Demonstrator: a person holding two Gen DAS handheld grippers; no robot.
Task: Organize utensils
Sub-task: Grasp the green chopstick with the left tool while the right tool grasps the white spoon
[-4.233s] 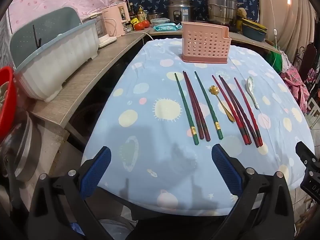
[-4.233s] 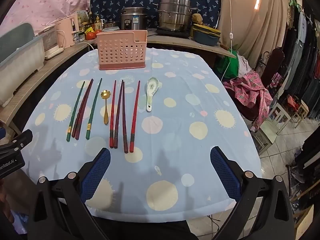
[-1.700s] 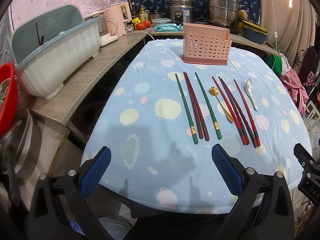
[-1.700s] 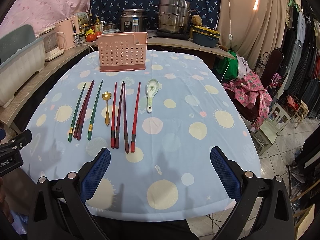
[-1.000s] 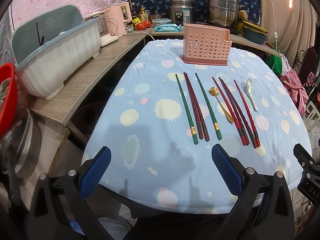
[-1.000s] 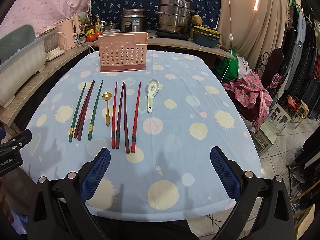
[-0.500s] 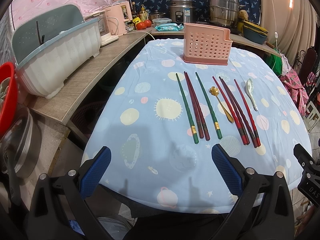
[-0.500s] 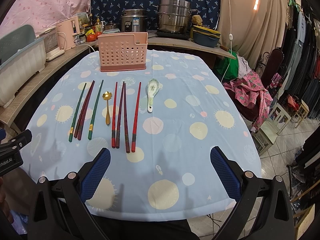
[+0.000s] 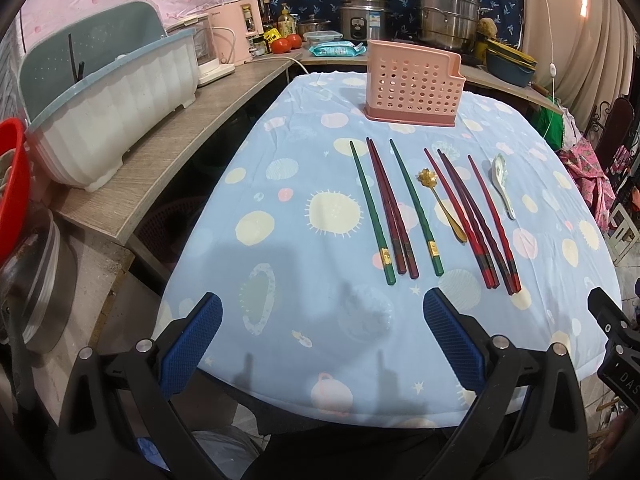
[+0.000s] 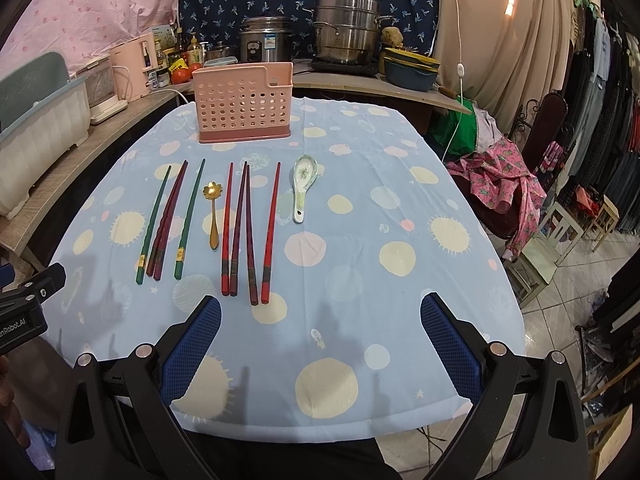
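Note:
A pink perforated utensil holder (image 9: 414, 88) (image 10: 244, 103) stands upright at the far end of the blue patterned table (image 9: 304, 184) (image 10: 380, 208). In front of it lie green chopsticks (image 9: 372, 212) (image 10: 190, 220), dark maroon chopsticks (image 9: 390, 208) (image 10: 168, 220), a gold flower spoon (image 9: 440, 200) (image 10: 213, 212), several red chopsticks (image 9: 472, 216) (image 10: 248, 232) and a white ceramic spoon (image 9: 503, 184) (image 10: 302, 186). My left gripper (image 9: 322, 320) hovers open over the near edge, left of the utensils. My right gripper (image 10: 320, 320) is open near the front edge, empty.
A white dish rack (image 9: 104, 96) and a pink appliance (image 9: 236, 28) sit on the wooden counter at left. Pots and a rice cooker (image 10: 266, 46) stand behind the holder. Chairs and clothes (image 10: 500, 184) crowd the right side. A red basin (image 9: 12, 184) is at far left.

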